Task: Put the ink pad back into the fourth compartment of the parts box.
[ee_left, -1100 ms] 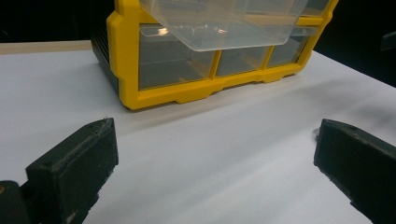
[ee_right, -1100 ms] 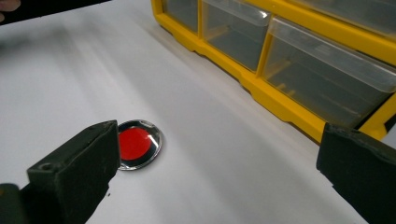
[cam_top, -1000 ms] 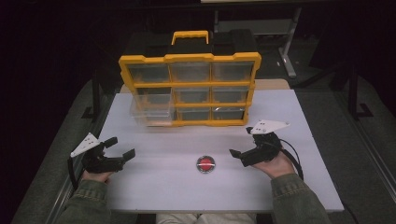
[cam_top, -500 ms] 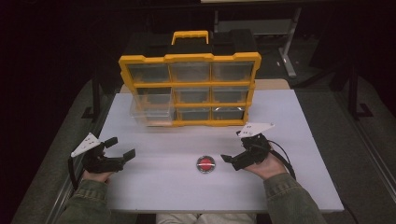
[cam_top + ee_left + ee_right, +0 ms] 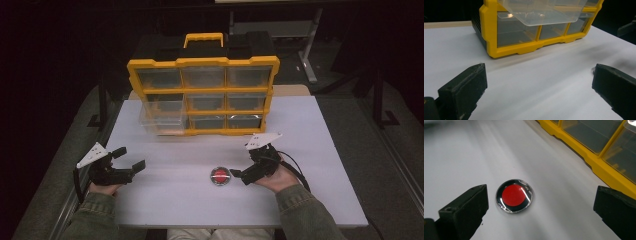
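The right gripper (image 5: 239,175), jaws wide and empty, has advanced to the red disc (image 5: 220,176) on the table (image 5: 310,150), probably to grasp it; the left gripper (image 5: 131,159) waits open, empty.

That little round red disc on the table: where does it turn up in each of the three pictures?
High view: the red disc lies on the white table, low centre, just left of the right hand-held gripper.
Left gripper view: not in it.
Right gripper view: left of centre, near the left jaw.
Shared landmark: the yellow drawer organizer.
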The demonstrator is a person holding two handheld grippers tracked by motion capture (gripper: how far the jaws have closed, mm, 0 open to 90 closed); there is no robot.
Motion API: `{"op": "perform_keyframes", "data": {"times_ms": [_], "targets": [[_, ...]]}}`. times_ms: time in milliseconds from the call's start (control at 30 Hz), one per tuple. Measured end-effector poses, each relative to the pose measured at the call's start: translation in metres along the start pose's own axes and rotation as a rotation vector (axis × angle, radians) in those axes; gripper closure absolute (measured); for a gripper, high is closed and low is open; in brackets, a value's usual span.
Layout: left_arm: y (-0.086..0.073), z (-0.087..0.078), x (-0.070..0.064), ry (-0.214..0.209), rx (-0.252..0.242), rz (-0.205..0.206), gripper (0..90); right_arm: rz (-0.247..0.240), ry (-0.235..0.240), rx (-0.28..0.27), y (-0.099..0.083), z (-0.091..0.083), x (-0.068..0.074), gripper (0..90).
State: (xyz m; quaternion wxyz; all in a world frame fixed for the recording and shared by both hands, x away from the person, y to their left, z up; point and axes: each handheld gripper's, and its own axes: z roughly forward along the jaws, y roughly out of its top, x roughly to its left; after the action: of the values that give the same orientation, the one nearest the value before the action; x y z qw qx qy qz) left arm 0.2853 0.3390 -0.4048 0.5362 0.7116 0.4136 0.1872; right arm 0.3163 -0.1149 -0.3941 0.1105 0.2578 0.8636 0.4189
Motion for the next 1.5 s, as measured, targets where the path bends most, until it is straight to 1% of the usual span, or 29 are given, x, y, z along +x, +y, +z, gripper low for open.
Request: {"op": "perform_keyframes", "data": {"times_ms": [300,367,567,900,933,1000,1167,1267,1500], "targets": [[0.001,0.000,0.000,-0.003,0.000,0.002,0.0,-0.006,0.015,0.009,0.002,0.008,0.003,0.0],[0.001,0.000,0.000,-0.002,-0.003,-0.004,0.0,-0.007,0.021,0.011,0.003,0.010,0.005,0.0],[0.000,0.001,0.000,-0.003,0.003,0.005,0.0,-0.016,0.031,0.021,0.004,0.017,0.007,0.0],[0.000,0.002,-0.002,-0.007,0.017,0.013,0.0,-0.015,0.044,0.032,0.004,0.026,0.008,0.0],[0.000,0.003,-0.002,-0.011,0.021,0.023,0.0,-0.016,0.047,0.040,0.003,0.028,0.009,0.0],[0.000,0.003,-0.003,-0.012,0.023,0.025,0.0,-0.016,0.049,0.045,0.003,0.030,0.009,0.0],[0.000,0.003,-0.003,-0.013,0.020,0.023,0.0,-0.021,0.056,0.048,0.004,0.033,0.010,0.0],[0.000,0.003,-0.003,-0.013,0.020,0.024,0.0,-0.028,0.062,0.063,0.003,0.037,0.012,0.0],[0.000,0.003,-0.002,-0.014,0.022,0.024,0.0,-0.033,0.071,0.078,0.002,0.043,0.015,0.0]]}}
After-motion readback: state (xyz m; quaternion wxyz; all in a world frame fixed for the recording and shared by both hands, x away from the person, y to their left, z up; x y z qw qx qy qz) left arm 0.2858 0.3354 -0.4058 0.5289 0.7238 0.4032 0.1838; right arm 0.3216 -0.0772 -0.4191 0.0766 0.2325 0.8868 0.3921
